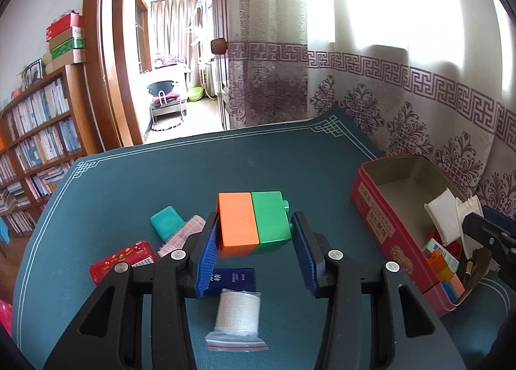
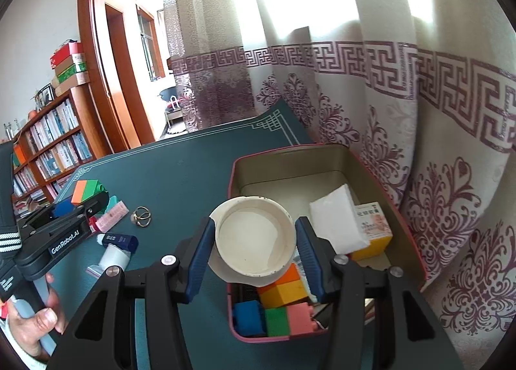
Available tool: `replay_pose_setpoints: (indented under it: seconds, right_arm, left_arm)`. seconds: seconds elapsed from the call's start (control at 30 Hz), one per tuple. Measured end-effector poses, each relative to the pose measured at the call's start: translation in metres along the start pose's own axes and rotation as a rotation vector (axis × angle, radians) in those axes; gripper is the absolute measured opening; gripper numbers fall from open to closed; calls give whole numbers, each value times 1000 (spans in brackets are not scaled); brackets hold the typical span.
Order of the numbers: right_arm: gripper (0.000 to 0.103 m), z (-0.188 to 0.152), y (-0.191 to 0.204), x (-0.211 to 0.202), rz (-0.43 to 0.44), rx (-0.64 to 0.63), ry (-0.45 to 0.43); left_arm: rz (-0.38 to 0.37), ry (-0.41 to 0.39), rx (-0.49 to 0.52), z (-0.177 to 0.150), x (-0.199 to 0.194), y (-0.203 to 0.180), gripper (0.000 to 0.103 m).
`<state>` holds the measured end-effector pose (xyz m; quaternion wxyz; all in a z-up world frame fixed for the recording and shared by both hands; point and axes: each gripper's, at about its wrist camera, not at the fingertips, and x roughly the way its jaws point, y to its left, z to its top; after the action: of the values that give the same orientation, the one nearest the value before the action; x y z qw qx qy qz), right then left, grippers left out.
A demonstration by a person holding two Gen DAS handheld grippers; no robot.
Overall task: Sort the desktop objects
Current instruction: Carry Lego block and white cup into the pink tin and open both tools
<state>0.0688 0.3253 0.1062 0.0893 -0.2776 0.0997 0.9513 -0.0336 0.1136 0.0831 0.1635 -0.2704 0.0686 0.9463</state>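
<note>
My left gripper (image 1: 254, 241) holds an orange-and-green toy block (image 1: 253, 223) between its blue pads, lifted above the green mat (image 1: 161, 170). The same block shows in the right wrist view (image 2: 87, 191). My right gripper (image 2: 254, 244) is shut on a round white container (image 2: 254, 238) and holds it over the near end of the red tin box (image 2: 232, 183). The box also shows in the left wrist view (image 1: 380, 218). It holds coloured blocks (image 2: 280, 305), a white packet (image 2: 338, 215) and a small yellow carton (image 2: 374, 225).
On the mat lie a teal case (image 1: 166, 221), a pink comb (image 1: 180, 236), a red card pack (image 1: 122, 260), a blue box (image 1: 230, 279), a bagged white roll (image 1: 238, 312) and metal rings (image 2: 142, 217). A patterned curtain (image 2: 387, 112) hangs behind the box. A bookshelf (image 1: 35, 131) stands left.
</note>
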Motion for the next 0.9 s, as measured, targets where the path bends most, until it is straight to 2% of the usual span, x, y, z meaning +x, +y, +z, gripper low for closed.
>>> replay_pose_setpoints:
  seconds: [0.9]
  right_arm:
    - [56, -7, -60, 1, -79, 67, -34]
  left_arm:
    - [-105, 27, 163, 4, 3, -110, 47]
